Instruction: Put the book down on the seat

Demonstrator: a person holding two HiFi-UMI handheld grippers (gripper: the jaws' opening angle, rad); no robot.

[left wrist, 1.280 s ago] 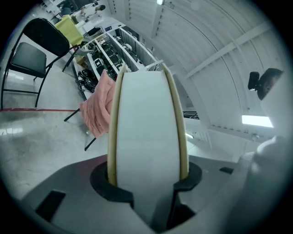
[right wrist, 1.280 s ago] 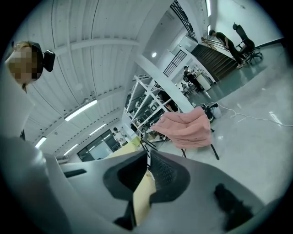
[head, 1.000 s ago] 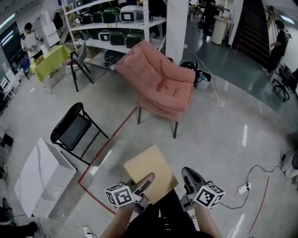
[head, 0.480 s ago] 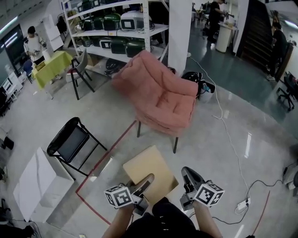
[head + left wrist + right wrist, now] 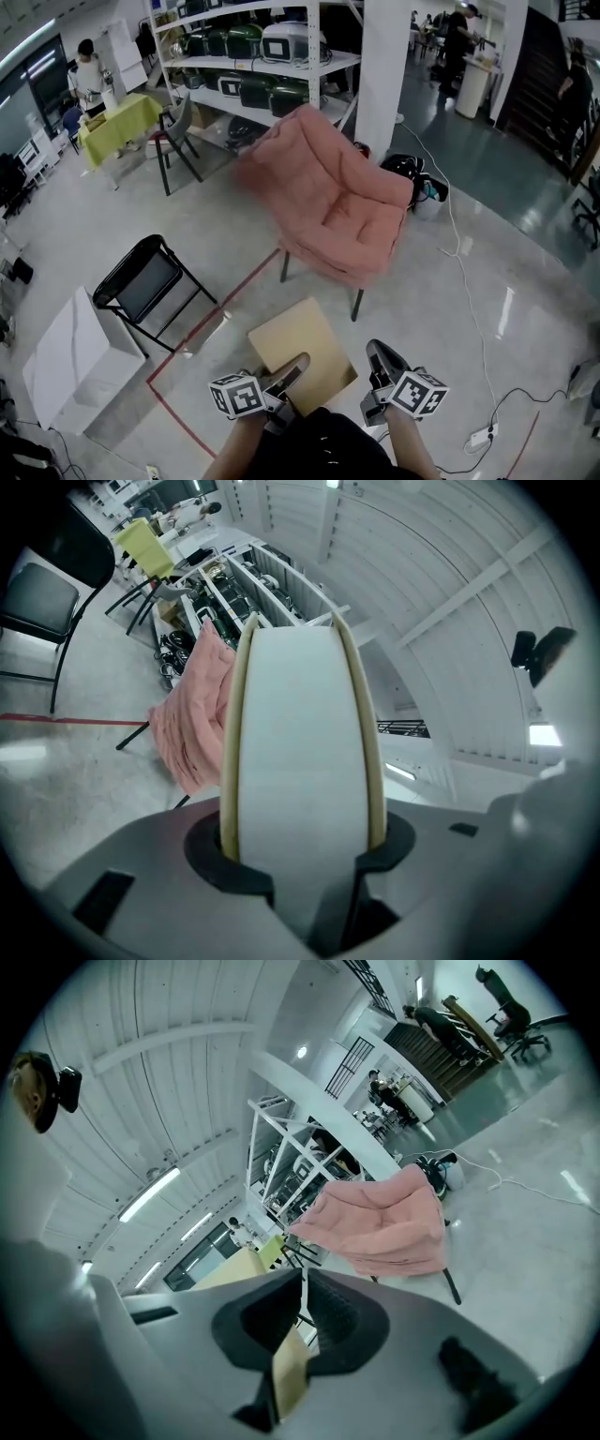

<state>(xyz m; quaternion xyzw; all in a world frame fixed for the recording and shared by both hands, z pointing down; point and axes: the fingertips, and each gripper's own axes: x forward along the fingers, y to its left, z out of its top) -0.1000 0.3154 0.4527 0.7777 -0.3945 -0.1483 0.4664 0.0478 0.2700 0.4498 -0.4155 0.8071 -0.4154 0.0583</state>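
A thick book [image 5: 298, 352] with tan covers lies flat out in front of me, low in the head view. My left gripper [image 5: 284, 373] is shut on its near edge. In the left gripper view the white page block [image 5: 300, 761] fills the gap between the jaws. My right gripper [image 5: 379, 364] hangs just right of the book with its jaws together. A sliver of tan shows in the slit between them [image 5: 289, 1372], and I cannot tell if it is gripped. The pink cushioned chair [image 5: 339, 214] stands ahead on the floor, its seat bare, also seen as the pink chair [image 5: 384, 1224].
A black folding chair [image 5: 145, 281] and a white slab [image 5: 80, 361] stand at the left, beside a red tape line [image 5: 208, 307]. A white pillar [image 5: 389, 66] and loaded shelves [image 5: 253, 66] stand behind the pink chair. A white cable [image 5: 466, 291] runs along the floor on the right.
The pink chair has grown larger and slid lower in the head view as both grippers and the book travel toward it. The hold on the book is unchanged.
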